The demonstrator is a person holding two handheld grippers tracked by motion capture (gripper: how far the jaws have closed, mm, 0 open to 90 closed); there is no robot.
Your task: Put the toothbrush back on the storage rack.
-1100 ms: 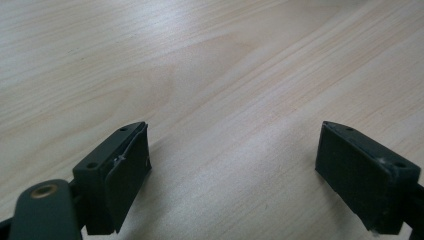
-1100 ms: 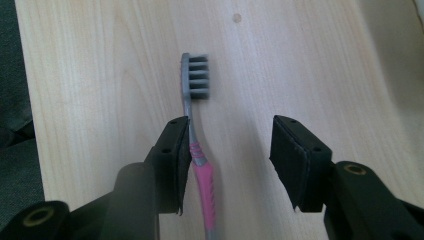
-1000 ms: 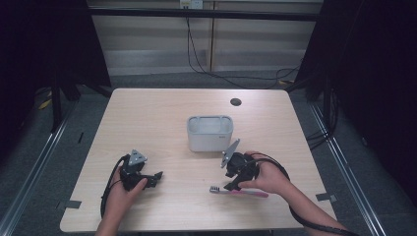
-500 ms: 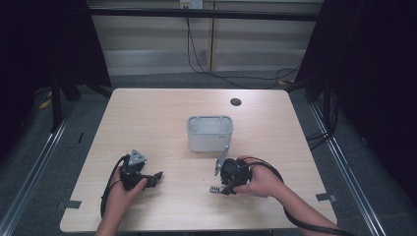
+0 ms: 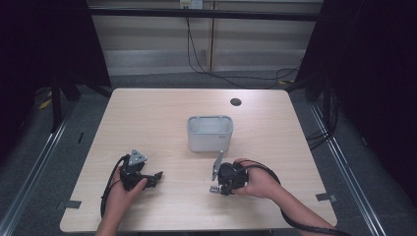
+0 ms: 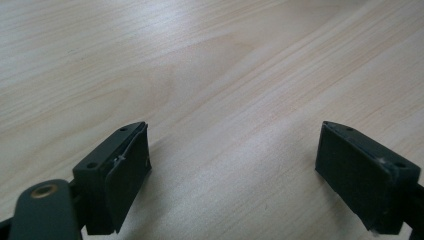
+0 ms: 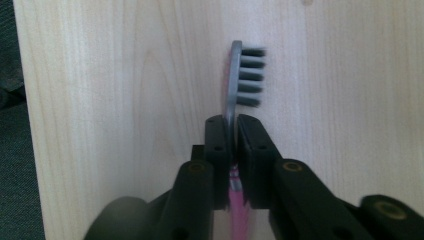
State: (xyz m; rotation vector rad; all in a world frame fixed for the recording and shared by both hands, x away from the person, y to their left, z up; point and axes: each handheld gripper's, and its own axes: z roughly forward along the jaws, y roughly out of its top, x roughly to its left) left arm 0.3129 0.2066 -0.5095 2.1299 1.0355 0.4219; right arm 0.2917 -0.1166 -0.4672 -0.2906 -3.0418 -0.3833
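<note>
One toothbrush is clamped in the right tongs before one grey tub; the left tongs are held agape.

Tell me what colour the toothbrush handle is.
Pink, turning grey toward the bristled head; the toothbrush shows best in the right gripper view.

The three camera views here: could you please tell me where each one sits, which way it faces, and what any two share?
High view: above the person's side, facing forward and down on the pale wooden table; forearms, hands, both grippers.
Left gripper view: on the left gripper, facing bare tabletop; jaws apart.
Right gripper view: on the right gripper, facing the table's edge; jaws shut on the pink-handled, grey-bristled toothbrush.
Shared: high and right gripper views both show the toothbrush.
</note>
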